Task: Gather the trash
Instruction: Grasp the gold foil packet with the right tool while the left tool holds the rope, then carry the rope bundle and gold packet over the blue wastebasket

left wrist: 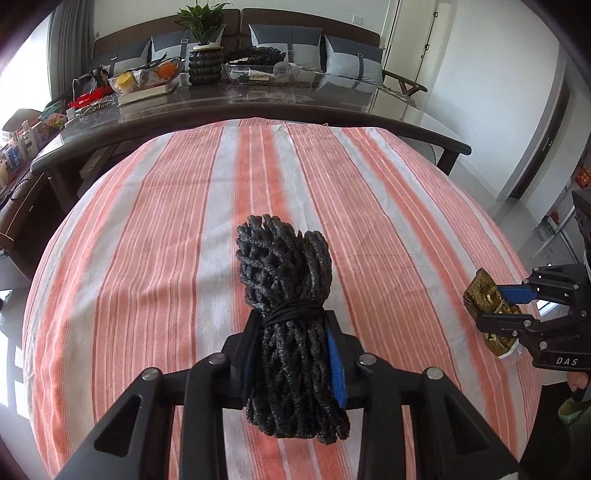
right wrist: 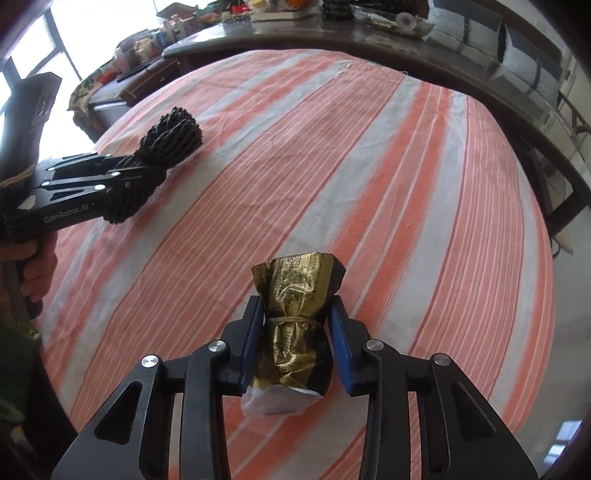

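- The striped cloth (left wrist: pixel 184 229), orange and white, covers the whole tabletop under both tools.
- Behind it stands a dark glossy table (left wrist: pixel 258 99) with a potted plant (left wrist: pixel 202 22), fruit bowls (left wrist: pixel 144 77) and a glass tray (left wrist: pixel 258 70); a sofa with grey cushions (left wrist: pixel 284 40) is at the wall.
- The left gripper (left wrist: pixel 291 325) has its jaws pinching a black rope bundle (left wrist: pixel 284 266). The bundle is tied at the middle with a thin black band, and it points forward along the fingers. In the right wrist view the same bundle (right wrist: pixel 173 129) is on the left side, above the cloth; I cannot tell if it touches the cloth.
- The right gripper (right wrist: pixel 297 314) has its jaws pinching a crumpled gold wrapper (right wrist: pixel 295 291), bound with a rubber band. A piece of white paper (right wrist: pixel 273 402) comes out from the near end of it.
- In the left wrist view the wrapper (left wrist: pixel 484 295) is at the right edge of the cloth, well apart from the rope bundle.
- Part of 1 hand (right wrist: pixel 33 266) is visible on the handle of the left tool.
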The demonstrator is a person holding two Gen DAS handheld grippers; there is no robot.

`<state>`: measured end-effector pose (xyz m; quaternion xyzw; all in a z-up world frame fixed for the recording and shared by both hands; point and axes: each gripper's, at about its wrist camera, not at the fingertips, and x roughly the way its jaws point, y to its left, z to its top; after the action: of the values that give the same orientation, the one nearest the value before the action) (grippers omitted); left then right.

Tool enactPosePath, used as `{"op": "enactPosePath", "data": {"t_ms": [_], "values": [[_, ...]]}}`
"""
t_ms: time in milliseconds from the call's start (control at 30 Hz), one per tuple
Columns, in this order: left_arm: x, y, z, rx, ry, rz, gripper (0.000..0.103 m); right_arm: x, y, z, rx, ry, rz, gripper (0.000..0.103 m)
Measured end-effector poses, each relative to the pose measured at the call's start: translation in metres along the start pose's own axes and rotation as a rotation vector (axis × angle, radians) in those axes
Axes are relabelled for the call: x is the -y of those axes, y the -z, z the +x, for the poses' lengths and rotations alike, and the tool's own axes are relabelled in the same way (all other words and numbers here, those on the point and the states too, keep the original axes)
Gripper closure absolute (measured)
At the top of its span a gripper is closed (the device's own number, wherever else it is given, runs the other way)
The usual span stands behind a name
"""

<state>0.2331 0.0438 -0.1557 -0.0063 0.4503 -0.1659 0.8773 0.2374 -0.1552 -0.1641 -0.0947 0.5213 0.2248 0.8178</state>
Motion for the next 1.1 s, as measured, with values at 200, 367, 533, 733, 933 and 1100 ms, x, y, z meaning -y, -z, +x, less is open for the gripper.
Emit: {"op": "enactPosePath", "data": {"t_ms": [200,367,533,733,933,1100], "values": [[0.091,-0.010,-0.020,0.033,0.151,0.104,0.071,0.040,0.022,-0.059,0.123,0.003,0.100,0.068],[0.196,-0.023,-0.020,0.034,0.315,0.196,0.071,0.114,0.064,-0.116,0.197,0.105,0.233,0.068],[0.303,-0.030,0.005,-0.019,0.440,0.272,0.071,0.198,0.129,-0.150,0.182,0.260,0.385,0.068],[0.407,-0.024,0.069,-0.125,0.499,0.306,0.070,0.283,0.204,-0.146,0.134,0.341,0.587,0.067],[0.464,-0.008,0.141,-0.208,0.484,0.333,0.070,0.339,0.258,-0.119,0.116,0.314,0.768,0.067],[0.489,0.003,0.187,-0.236,0.460,0.365,0.067,0.366,0.281,-0.096,0.107,0.256,0.849,0.065]]}}
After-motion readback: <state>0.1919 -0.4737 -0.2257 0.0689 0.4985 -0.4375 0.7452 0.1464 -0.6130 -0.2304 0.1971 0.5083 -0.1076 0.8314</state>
